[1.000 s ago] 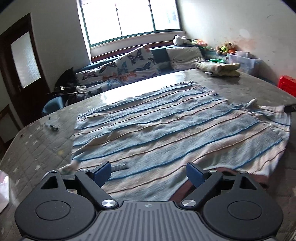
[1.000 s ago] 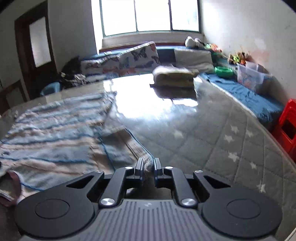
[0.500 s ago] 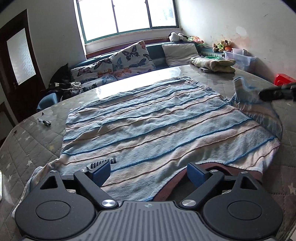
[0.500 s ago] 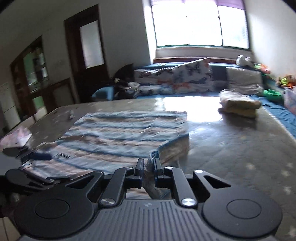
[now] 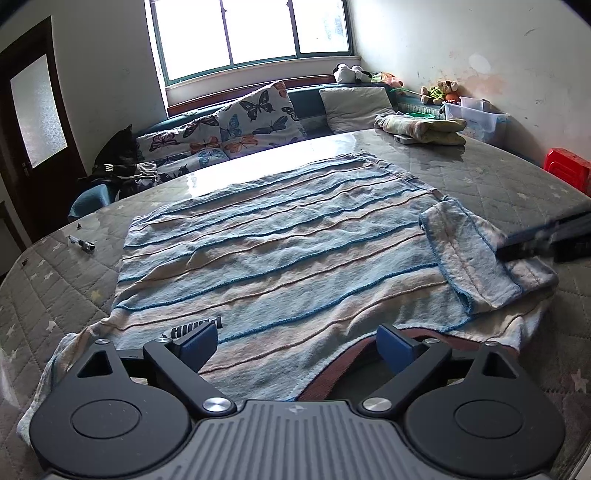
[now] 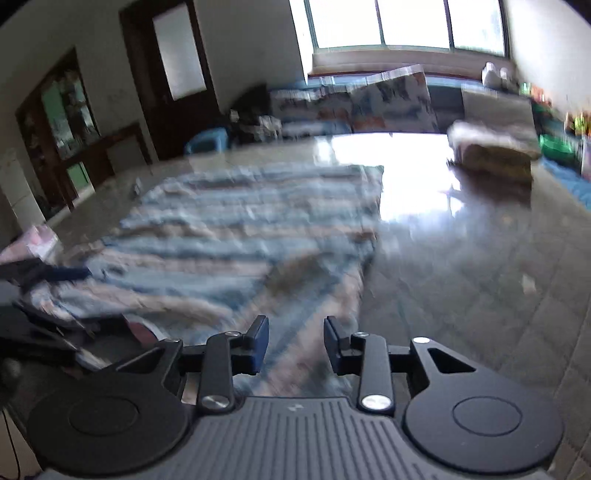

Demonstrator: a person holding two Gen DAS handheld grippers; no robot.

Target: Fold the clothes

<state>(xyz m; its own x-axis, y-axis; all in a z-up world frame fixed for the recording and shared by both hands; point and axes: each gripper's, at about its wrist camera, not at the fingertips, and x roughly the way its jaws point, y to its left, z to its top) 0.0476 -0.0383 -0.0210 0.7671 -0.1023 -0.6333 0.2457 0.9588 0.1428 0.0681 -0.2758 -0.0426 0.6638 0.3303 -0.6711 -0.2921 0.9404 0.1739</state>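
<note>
Grey quilted cover with pale stars spreads over the big table point(image 5: 517, 177), glossy where the window point(image 5: 251, 33) reflects; behind it runs a bench with butterfly cushions point(image 5: 236, 125) and a folded bundle point(image 5: 421, 127) sits on the far right of the tabletop; the striped sweater point(image 5: 280, 251) lies flat across the middle of the table, its collar toward the left wrist camera and its hem toward the window, so the long axis of the body runs from near to far while the blue and tan stripes cross it from side to side; the right sleeve point(image 5: 465, 254) is folded inward over the body, lying at a slant with its cuff end toward the far side; the left gripper point(image 5: 295, 343) hovers low and level at the collar edge, pointing toward the window, its blue pads spread wide with nothing between them; the right gripper point(image 6: 295, 347) points across the sweater from its right side, in a view smeared by blur, its fingers parted and empty above the folded sleeve; from the left wrist camera it shows as a dark blurred shape at the sleeve's right edge; a small dark pen-like item point(image 5: 82, 243) lies on the cover left of the sweater.
</note>
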